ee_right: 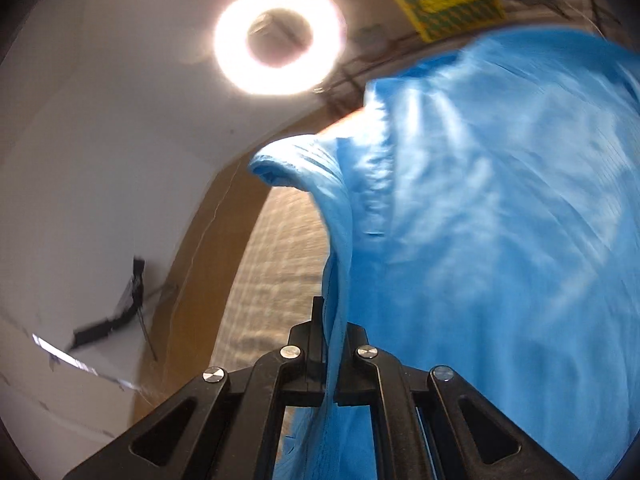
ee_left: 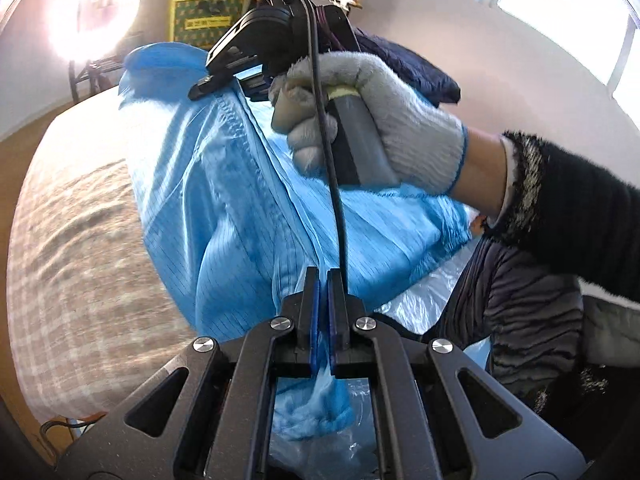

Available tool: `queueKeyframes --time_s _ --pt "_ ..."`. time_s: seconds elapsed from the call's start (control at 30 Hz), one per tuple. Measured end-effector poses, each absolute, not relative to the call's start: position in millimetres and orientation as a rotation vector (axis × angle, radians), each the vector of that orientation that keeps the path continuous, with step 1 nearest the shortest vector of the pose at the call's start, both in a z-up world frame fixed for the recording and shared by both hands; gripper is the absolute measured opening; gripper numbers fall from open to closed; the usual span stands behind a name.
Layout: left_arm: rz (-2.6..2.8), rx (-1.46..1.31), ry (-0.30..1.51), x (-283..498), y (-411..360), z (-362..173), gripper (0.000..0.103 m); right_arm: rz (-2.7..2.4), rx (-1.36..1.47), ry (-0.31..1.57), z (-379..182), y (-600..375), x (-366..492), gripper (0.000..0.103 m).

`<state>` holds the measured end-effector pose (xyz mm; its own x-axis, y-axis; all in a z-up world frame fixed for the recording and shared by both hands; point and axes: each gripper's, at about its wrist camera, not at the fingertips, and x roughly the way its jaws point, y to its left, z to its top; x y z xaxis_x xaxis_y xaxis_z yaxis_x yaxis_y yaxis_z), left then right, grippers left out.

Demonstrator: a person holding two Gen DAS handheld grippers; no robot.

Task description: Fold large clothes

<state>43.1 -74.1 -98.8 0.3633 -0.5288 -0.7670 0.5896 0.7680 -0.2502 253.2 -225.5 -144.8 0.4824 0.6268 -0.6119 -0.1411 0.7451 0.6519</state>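
Note:
A large shiny light-blue garment (ee_left: 240, 208) hangs stretched above a bed with a beige checked cover (ee_left: 76, 264). My left gripper (ee_left: 324, 280) is shut on a bunched edge of the cloth, which spills out below its pads. In the left wrist view my right gripper (ee_left: 204, 86) is farther off, held by a grey-gloved hand (ee_left: 380, 120), and pinches the garment's seam. In the right wrist view my right gripper (ee_right: 330, 320) is shut on a fold of the blue garment (ee_right: 500, 240), which fills the right side and ends in a rolled cuff (ee_right: 280, 164).
A bright ring light (ee_right: 278, 38) stands beyond the bed, with a yellow-framed board (ee_left: 206, 20) at the back wall. A dark blue garment (ee_left: 412, 68) lies at the bed's far side. Clear plastic (ee_left: 420, 300) and dark striped fabric (ee_left: 516, 300) sit at the near right. A black sleeve (ee_left: 572, 208) crosses from the right.

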Motion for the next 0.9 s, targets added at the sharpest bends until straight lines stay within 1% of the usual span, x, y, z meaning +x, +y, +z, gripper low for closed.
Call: queueKeyframes --time_s 0.17,0.27,0.37,0.43,0.47,0.5,0.53,0.57,0.67,0.83,0.87,0.9 --pt "-0.717 0.076 0.992 45.6 -82.9 -109.4 0.001 0.393 0.664 1.039 -172.7 -260.2 259.4 0.000" --pt "-0.727 0.067 1.011 43.8 -84.4 -112.5 0.001 0.324 0.668 1.105 -195.1 -274.2 265.1 0.000" --pt "-0.720 0.076 1.030 39.5 -83.4 -118.2 0.001 0.310 0.665 1.130 -203.7 -280.3 272.1 0.000" --pt "-0.717 0.071 1.044 36.0 -79.7 -121.0 0.001 0.344 0.635 1.127 -198.0 -277.9 274.2 0.004" --pt "-0.714 0.070 1.044 33.5 -77.7 -120.5 0.001 0.359 0.587 1.127 -192.4 -274.4 274.1 0.009" --pt "-0.711 0.069 1.046 30.2 -75.5 -120.9 0.001 0.369 0.547 1.127 -187.4 -272.1 273.8 0.025" --pt "-0.711 0.061 1.050 26.9 -72.0 -120.5 0.001 0.379 0.520 1.122 -183.0 -270.9 274.1 0.035" --pt "-0.709 0.049 1.049 24.1 -68.1 -119.2 0.001 0.382 0.486 1.106 -176.1 -270.6 270.5 0.039" --pt "-0.716 -0.006 1.042 11.3 -52.5 -113.5 0.001 0.405 0.393 1.070 -154.8 -276.7 255.9 0.039" --pt "-0.686 -0.067 1.021 -0.2 -27.1 -108.7 0.002 0.457 0.340 1.018 -122.5 -296.9 217.6 0.039" --pt "-0.668 -0.088 1.027 1.9 -20.6 -111.2 0.003 0.475 0.335 1.010 -116.7 -299.9 207.0 0.039" --pt "-0.653 -0.110 1.035 4.9 -15.4 -113.7 0.009 0.491 0.332 1.006 -112.8 -301.9 195.2 0.039"
